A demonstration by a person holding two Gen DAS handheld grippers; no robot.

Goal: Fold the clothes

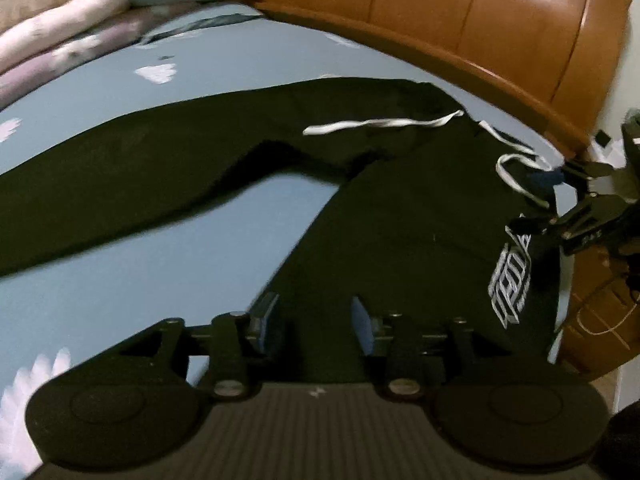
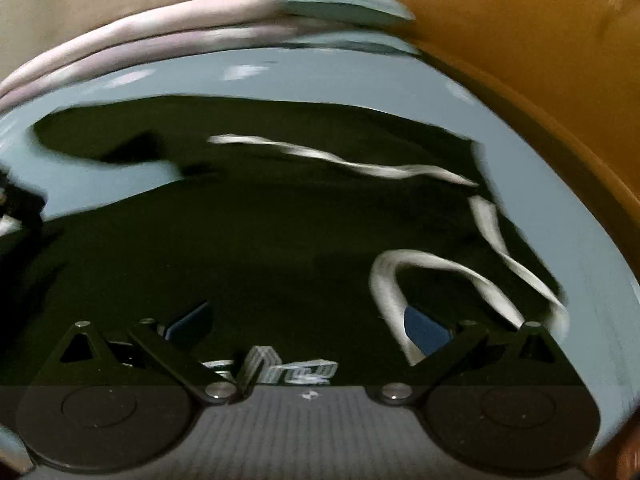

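pants: black pants (image 1: 400, 216) are lying spread on the bed (image 1: 120, 280), filling mid-frame
left tool: you're holding your left tool (image 1: 316, 312) released, nothing gripped
right tool: you're holding your right tool (image 2: 308, 324) released, wide, over the white drawstring (image 2: 400, 280)

The black trousers (image 1: 400, 208) lie flat on the blue bedsheet (image 1: 160, 240), with an open wedge of sheet between the two legs. The wooden headboard (image 1: 460, 28) curves up just beyond the waistband and closes off that side. Rolled pink bedding (image 2: 140, 40) and a pillow (image 2: 344, 4) block the far edge. White drawstrings (image 2: 400, 168) trail loose across the waist.
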